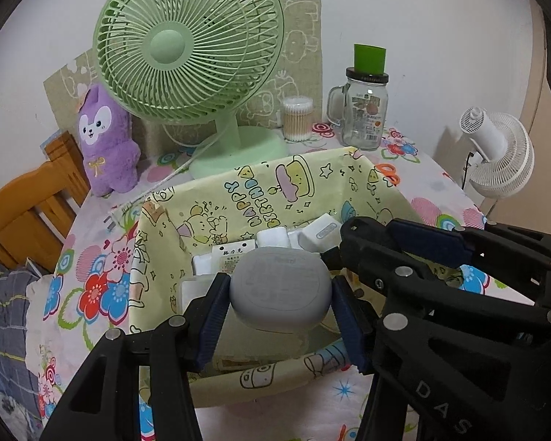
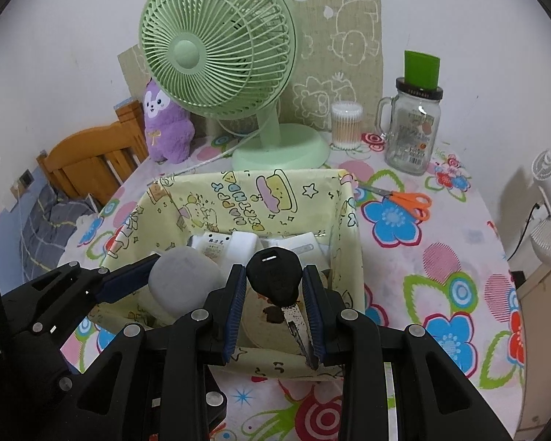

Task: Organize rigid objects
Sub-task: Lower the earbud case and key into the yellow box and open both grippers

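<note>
Here the grey case (image 1: 280, 290) sits apparently clamped between the left tongs (image 1: 277, 316)

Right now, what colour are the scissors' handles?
Orange. The scissors lie on the flowery tablecloth right of the box, clearest in the right wrist view.

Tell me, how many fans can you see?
2. The big green plastic fan stands on the table behind the yellow paper-lined box. The small white fan sits off the table's right edge.
</note>
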The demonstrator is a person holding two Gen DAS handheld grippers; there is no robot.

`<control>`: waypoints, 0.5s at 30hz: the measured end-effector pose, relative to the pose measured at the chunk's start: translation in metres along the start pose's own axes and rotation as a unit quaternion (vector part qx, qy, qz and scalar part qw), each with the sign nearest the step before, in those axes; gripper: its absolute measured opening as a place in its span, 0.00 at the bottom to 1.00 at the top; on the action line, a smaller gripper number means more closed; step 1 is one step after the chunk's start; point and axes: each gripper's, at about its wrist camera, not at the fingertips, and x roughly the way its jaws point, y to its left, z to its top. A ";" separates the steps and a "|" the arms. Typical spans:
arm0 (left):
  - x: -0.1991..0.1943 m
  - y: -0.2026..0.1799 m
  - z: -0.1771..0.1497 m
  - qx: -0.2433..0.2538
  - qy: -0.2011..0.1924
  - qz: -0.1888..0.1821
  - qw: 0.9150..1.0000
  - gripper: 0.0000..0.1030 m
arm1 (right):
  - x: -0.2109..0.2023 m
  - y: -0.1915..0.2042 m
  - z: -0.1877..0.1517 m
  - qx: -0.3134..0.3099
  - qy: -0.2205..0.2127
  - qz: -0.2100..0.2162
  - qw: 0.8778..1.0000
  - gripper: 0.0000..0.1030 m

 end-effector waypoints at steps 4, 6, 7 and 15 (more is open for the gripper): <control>0.001 0.001 0.000 0.002 0.000 0.003 1.000 0.62 | 0.003 -0.001 0.000 0.006 0.004 0.006 1.000 0.34; 0.001 0.002 0.000 0.004 -0.002 0.009 1.000 0.66 | 0.004 -0.001 -0.001 0.011 0.006 0.009 1.000 0.34; 0.000 0.002 0.000 0.004 -0.002 0.010 1.000 0.67 | 0.003 -0.001 -0.002 0.011 0.006 0.010 1.000 0.34; -0.012 0.009 -0.003 0.001 -0.010 0.020 1.000 0.82 | -0.006 0.001 -0.003 0.016 0.002 0.015 1.000 0.43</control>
